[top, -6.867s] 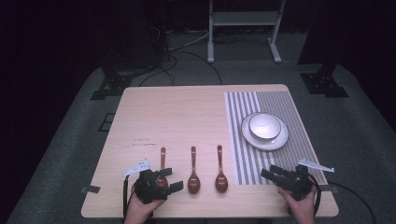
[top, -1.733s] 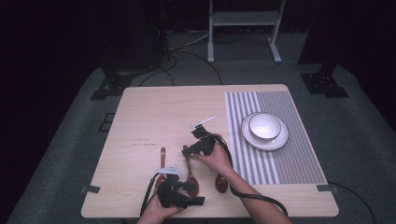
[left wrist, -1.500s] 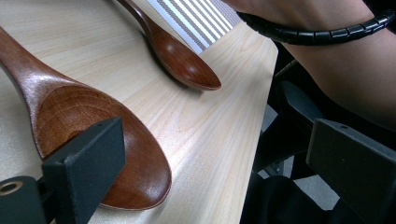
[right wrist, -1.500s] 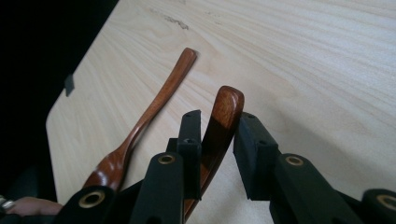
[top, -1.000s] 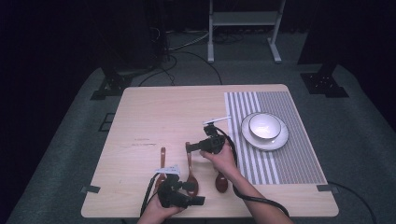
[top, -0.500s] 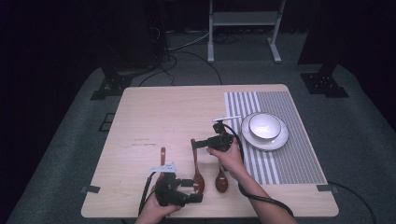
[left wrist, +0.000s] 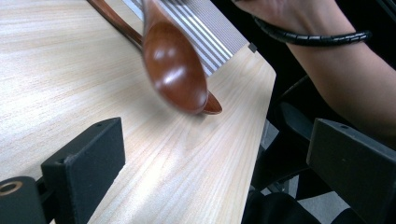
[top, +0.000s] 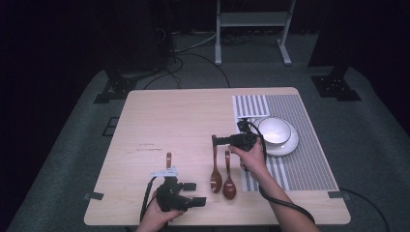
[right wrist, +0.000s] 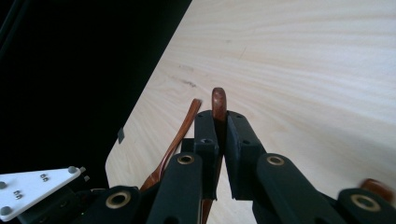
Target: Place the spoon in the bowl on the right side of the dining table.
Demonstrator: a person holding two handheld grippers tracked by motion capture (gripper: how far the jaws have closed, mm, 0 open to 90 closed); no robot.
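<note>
My right gripper (top: 214,141) is shut on the handle tip of a brown wooden spoon (top: 215,170), which hangs down toward the table's front edge. In the right gripper view the handle tip (right wrist: 218,99) pokes out between the pinched jaws of my right gripper (right wrist: 220,122). A second spoon (top: 228,180) lies flat just right of the held one. Only the handle of a third spoon (top: 168,158) is visible behind my left gripper (top: 196,193), which rests open near the front edge. In the left gripper view the held spoon's bowl (left wrist: 175,70) hovers blurred above the second spoon (left wrist: 212,105).
A white bowl on a plate (top: 275,131) stands on a grey striped mat (top: 304,164) at the table's right side. The person's right forearm (top: 280,208) crosses the front right. Bare wood (top: 183,121) stretches across the left and back of the table.
My right gripper has carried the spoon rightward, nearer the bowl and beside the second spoon. The left hand has stayed at the front edge.
</note>
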